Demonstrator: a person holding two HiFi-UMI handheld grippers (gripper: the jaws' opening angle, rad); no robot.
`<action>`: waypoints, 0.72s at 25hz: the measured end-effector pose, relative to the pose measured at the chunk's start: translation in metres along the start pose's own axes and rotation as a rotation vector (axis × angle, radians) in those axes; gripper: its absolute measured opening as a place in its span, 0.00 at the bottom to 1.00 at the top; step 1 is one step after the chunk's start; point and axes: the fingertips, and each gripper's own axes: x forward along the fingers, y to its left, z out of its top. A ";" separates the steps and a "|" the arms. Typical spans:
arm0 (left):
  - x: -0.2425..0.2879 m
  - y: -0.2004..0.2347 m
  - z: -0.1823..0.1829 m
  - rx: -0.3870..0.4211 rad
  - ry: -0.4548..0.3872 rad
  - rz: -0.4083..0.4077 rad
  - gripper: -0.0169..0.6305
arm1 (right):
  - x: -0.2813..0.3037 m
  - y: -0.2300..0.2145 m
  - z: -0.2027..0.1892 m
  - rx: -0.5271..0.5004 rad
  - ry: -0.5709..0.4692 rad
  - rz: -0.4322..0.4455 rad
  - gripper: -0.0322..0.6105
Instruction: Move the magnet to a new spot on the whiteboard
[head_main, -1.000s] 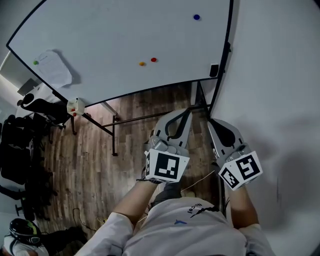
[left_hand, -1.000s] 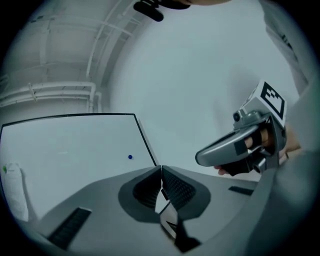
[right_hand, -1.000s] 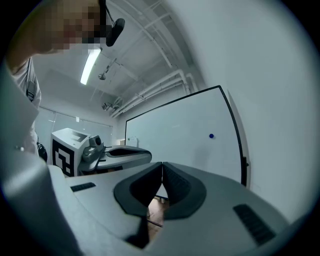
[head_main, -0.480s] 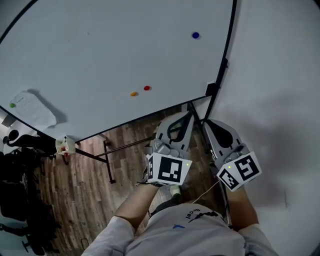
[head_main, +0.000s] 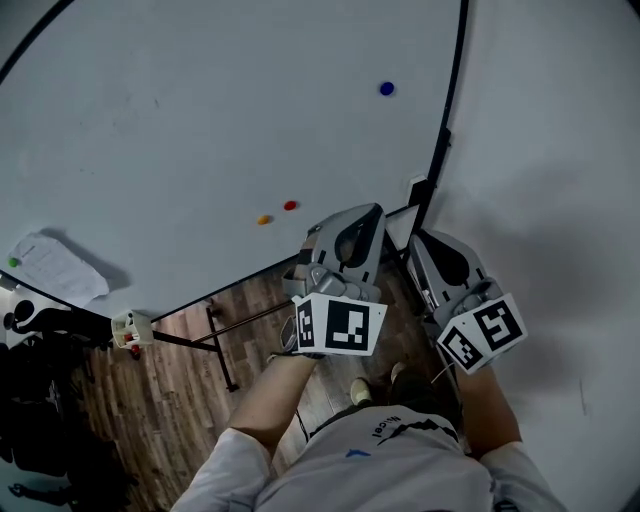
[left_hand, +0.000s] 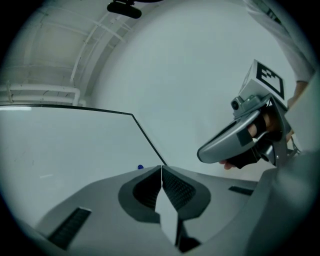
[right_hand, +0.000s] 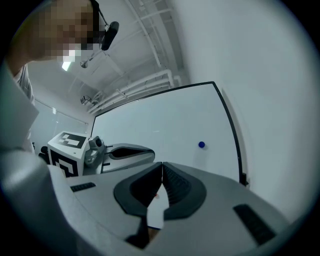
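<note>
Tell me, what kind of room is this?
Probably an office or classroom. A big whiteboard stands on a wooden floor, with a blue magnet and a sheet of paper on it.

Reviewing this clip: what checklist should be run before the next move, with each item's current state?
1. Left gripper empty: ok, jaws shut on nothing.
2. Right gripper empty: ok, jaws shut on nothing.
3. Jaws open for a grasp: not ok, both shut.
4. Magnets in view: ok, blue magnet, red magnet and orange magnet sit on the whiteboard.
5. Which magnet to move: cannot tell.
6. Gripper touching a magnet: not ok, neither does.
</note>
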 end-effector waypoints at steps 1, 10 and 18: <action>0.005 0.002 0.000 0.019 0.001 0.004 0.05 | 0.003 -0.005 0.000 0.004 -0.006 -0.002 0.07; 0.070 0.017 0.001 0.254 0.016 0.061 0.05 | 0.035 -0.058 -0.003 0.036 -0.042 0.024 0.07; 0.151 0.030 0.000 0.420 0.051 0.128 0.05 | 0.074 -0.126 -0.001 0.046 -0.080 0.097 0.07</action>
